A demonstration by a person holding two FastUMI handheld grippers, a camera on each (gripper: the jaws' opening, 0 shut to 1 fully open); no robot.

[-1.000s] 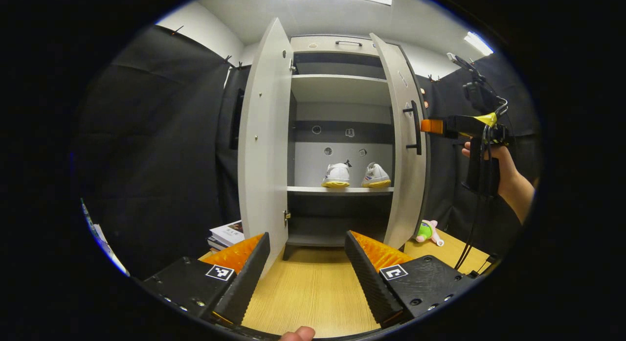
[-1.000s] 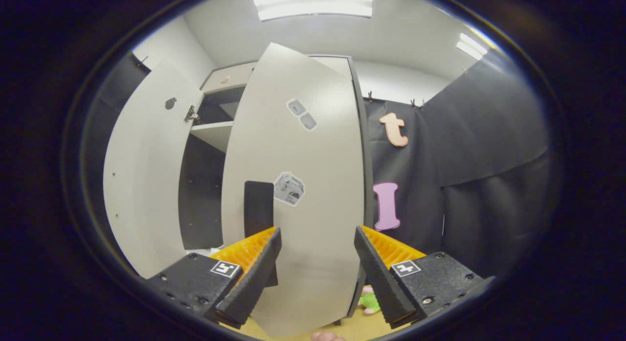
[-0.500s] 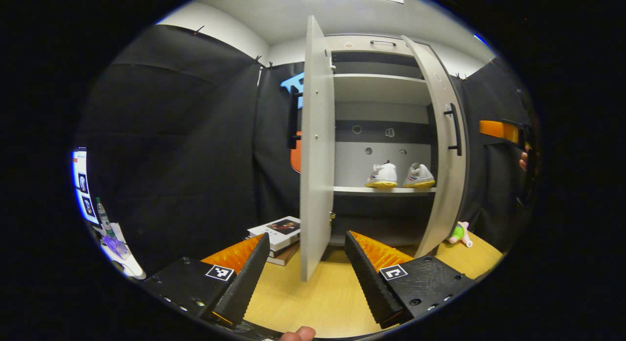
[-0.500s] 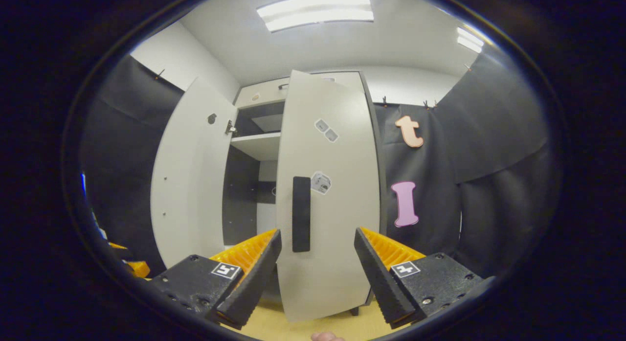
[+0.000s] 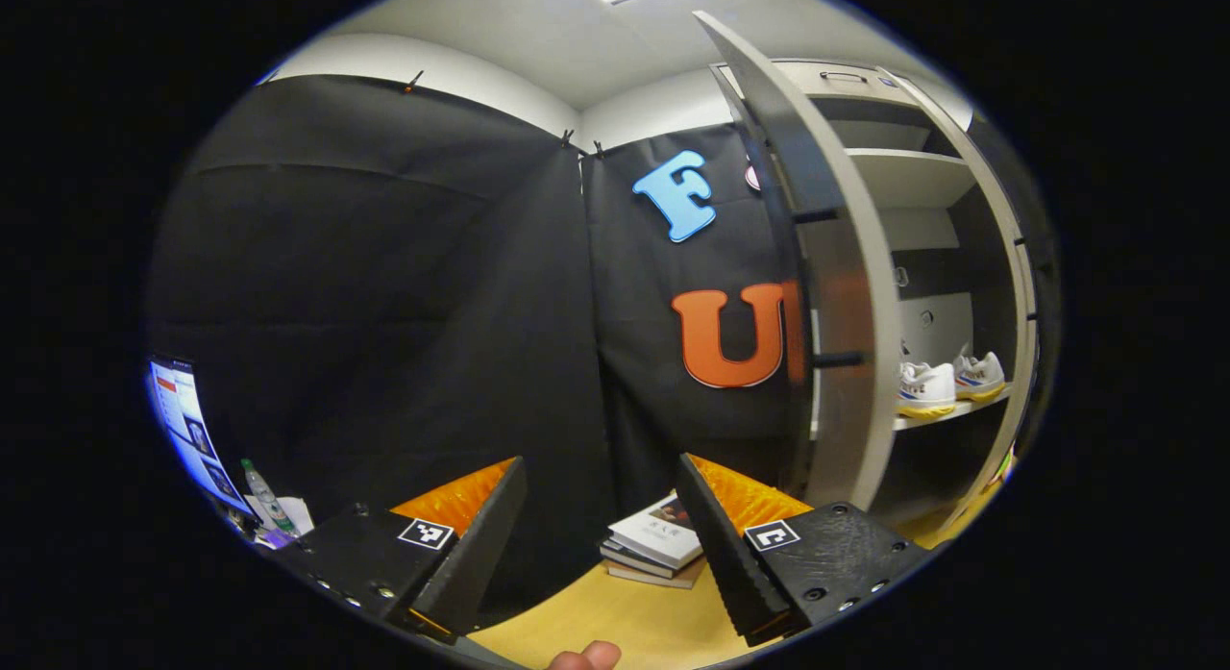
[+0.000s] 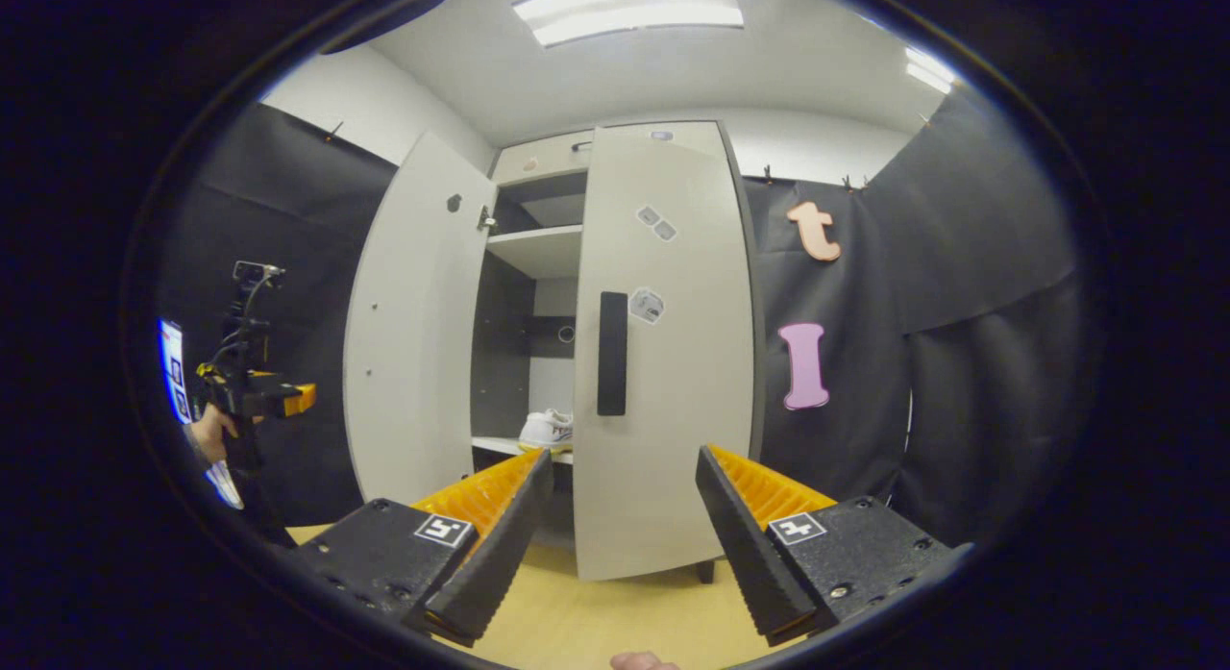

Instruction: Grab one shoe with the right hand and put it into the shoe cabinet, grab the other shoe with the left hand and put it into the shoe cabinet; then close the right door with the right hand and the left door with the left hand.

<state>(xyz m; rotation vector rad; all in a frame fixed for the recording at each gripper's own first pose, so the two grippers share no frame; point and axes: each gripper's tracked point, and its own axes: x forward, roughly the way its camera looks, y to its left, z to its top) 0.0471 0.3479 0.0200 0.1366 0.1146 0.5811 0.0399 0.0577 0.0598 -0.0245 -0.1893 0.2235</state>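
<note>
Black cloth walls close off the booth; pale ceiling with strip lights, yellow wood bench (image 5: 615,612) underfoot of the shoe cabinet (image 5: 922,180).

Left gripper view: left gripper (image 5: 601,526) spread wide, nothing between its fingers, aimed at the cloth wall to the outside of the left door (image 5: 836,295). That door stands open, seen nearly edge-on, its dark handle on the outer face. Both shoes (image 5: 947,386) sit side by side on the middle shelf, so the stowing part looks done. Stack of books (image 5: 653,545) lies on the bench just beside the cabinet foot; a bottle and a lit screen sit at far left. Likely the gripper is out here to get behind the door and push it.

Right gripper view: right gripper (image 6: 625,535) also spread wide and empty, pointing at the right door (image 6: 663,362), which looks almost shut; its black handle (image 6: 612,353) faces out. One shoe shows through the gap. Left door hangs wide open, with the other gripper and a hand held beyond it at far left. Left door closing appears to be what is left.
</note>
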